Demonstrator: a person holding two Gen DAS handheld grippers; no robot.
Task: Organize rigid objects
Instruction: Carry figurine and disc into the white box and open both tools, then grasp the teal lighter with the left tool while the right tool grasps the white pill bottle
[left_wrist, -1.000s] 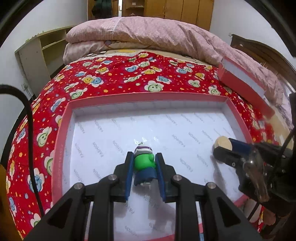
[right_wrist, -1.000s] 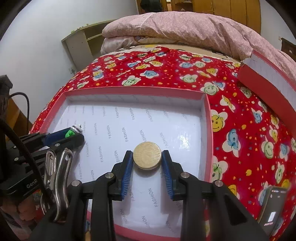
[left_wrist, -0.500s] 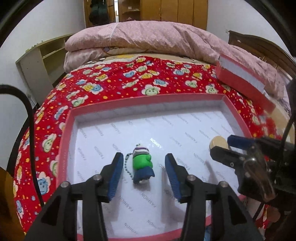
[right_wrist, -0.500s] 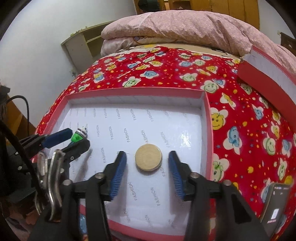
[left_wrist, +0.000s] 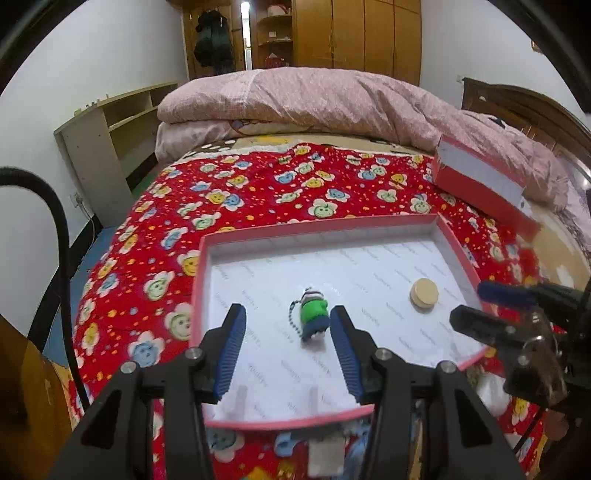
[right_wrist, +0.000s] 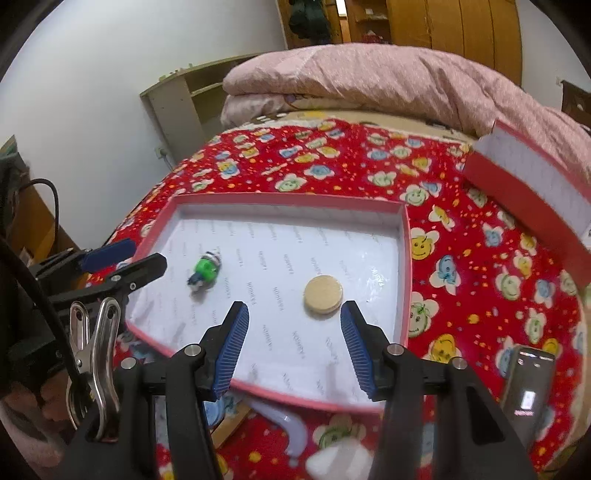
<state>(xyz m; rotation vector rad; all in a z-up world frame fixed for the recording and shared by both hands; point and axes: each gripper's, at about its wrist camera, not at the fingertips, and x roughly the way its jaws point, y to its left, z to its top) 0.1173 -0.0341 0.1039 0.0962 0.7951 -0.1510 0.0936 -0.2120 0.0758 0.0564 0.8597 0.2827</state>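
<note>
The green figurine (left_wrist: 314, 319) lay on the white floor of the pink-rimmed tray (left_wrist: 458, 251), its long axis pointing away from the left gripper (left_wrist: 286, 354), which stood released just short of it, nothing between its pads. The wooden disc (right_wrist: 323, 295) lay flat toward the tray's right wall, ahead of the likewise released, empty right gripper (right_wrist: 291, 349). Each gripper was nearer its own object. The tray sat on a red flowered bedspread (left_wrist: 258, 184); beyond the tray lay a pink quilt (left_wrist: 332, 99).
</note>
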